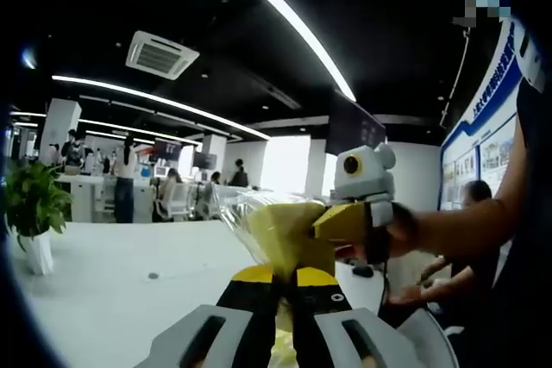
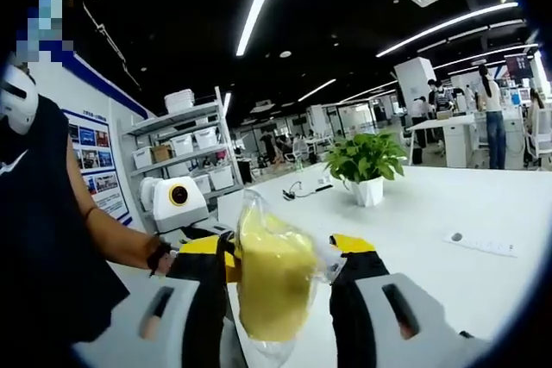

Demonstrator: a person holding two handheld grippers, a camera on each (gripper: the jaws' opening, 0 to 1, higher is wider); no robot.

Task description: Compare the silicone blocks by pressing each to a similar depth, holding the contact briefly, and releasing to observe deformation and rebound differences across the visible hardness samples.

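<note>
The left gripper view looks forward along its jaws, close over the white table (image 1: 112, 282), toward a far office area and a potted plant (image 1: 34, 204) at left. The right gripper view faces across the same table (image 2: 483, 213) toward the plant (image 2: 366, 161) and shelves (image 2: 185, 148). Both views share the yellow bag (image 1: 280, 230) (image 2: 272, 277) at close range.

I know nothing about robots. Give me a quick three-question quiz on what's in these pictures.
1. True or false: the potted plant stands on the white table.
2. The stuff inside the clear bag is: A red, B yellow, C blue.
3. How many grippers have their fingers on the clear bag?
Key: 1 true; 2 B; 3 two, the left gripper and the right gripper.
</note>
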